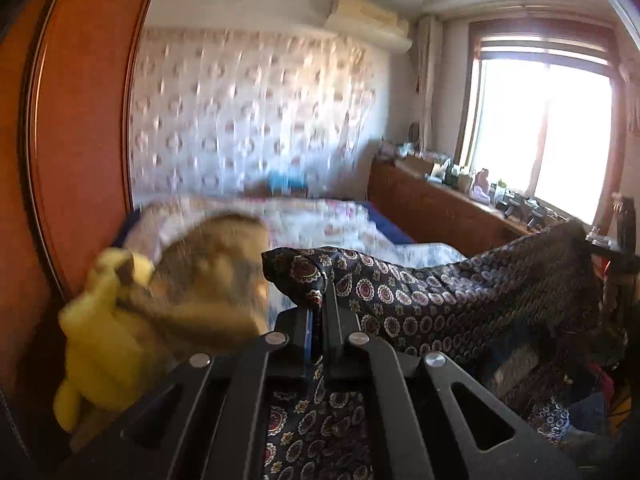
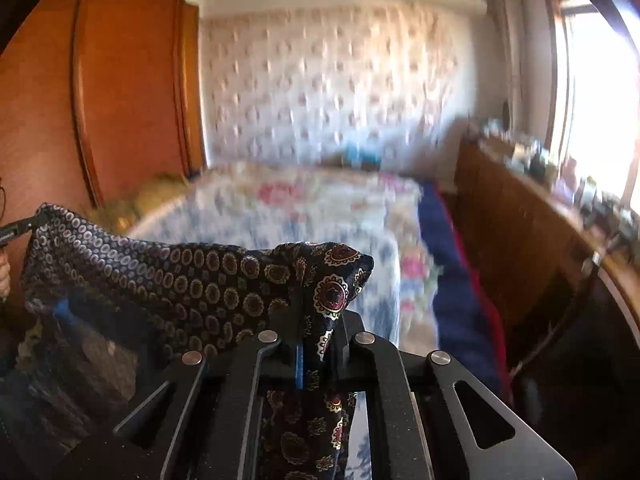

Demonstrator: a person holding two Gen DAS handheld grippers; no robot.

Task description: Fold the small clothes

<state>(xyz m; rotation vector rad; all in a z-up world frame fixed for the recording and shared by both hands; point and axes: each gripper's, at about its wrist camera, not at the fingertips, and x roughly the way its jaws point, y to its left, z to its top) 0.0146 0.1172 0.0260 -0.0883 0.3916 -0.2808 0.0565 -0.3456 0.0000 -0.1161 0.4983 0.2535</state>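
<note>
A dark navy garment with round gold and red medallion print [image 1: 440, 292] hangs stretched in the air between my two grippers. My left gripper [image 1: 318, 300] is shut on one corner of it. My right gripper [image 2: 320, 316] is shut on the other corner [image 2: 332, 280]. In the right wrist view the cloth [image 2: 180, 276] runs left to the left gripper's tip [image 2: 24, 226]. In the left wrist view it runs right to the right gripper [image 1: 612, 248]. The cloth sags below both grippers.
A bed with a floral cover [image 2: 304, 208] lies ahead. A yellow-brown plush toy [image 1: 160, 300] sits at the left by an orange wooden wardrobe [image 1: 80, 120]. A low wooden cabinet [image 1: 440, 208] with small items runs under the bright window [image 1: 540, 132].
</note>
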